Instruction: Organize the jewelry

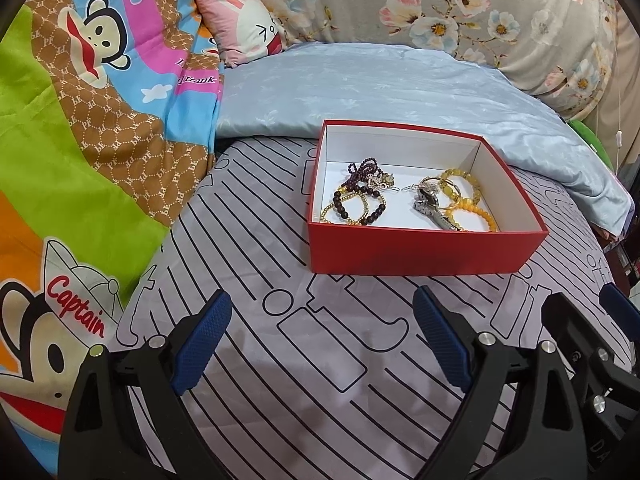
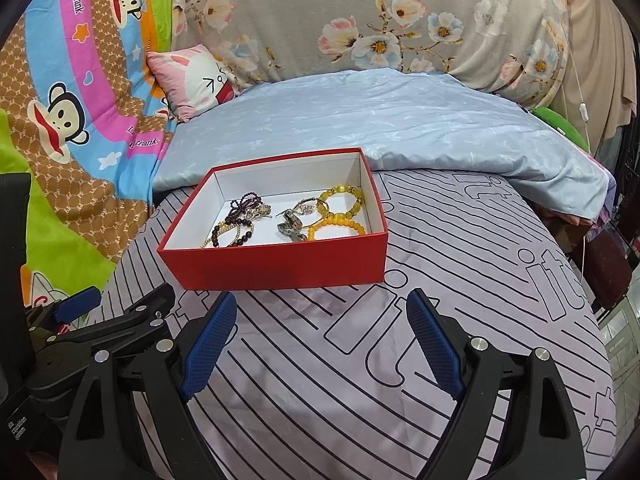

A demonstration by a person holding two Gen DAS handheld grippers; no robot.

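A red box (image 1: 420, 250) with a white inside sits on the striped bedsheet; it also shows in the right wrist view (image 2: 280, 266). In it lie dark bead bracelets (image 1: 360, 200), a gold chain bracelet (image 1: 340, 210), silver pieces (image 1: 434, 204) and yellow bead bracelets (image 1: 468, 200). The same pieces show in the right wrist view: dark beads (image 2: 236, 224), silver pieces (image 2: 290, 224), yellow bracelets (image 2: 340, 210). My left gripper (image 1: 322, 304) is open and empty, short of the box. My right gripper (image 2: 322, 304) is open and empty, just in front of the box.
The striped grey sheet (image 1: 304, 380) covers the bed. A light blue quilt (image 1: 380, 88) lies behind the box. A cartoon monkey blanket (image 1: 80, 120) is at the left. A pink rabbit pillow (image 1: 244, 24) and a floral pillow (image 1: 460, 4) lie at the back.
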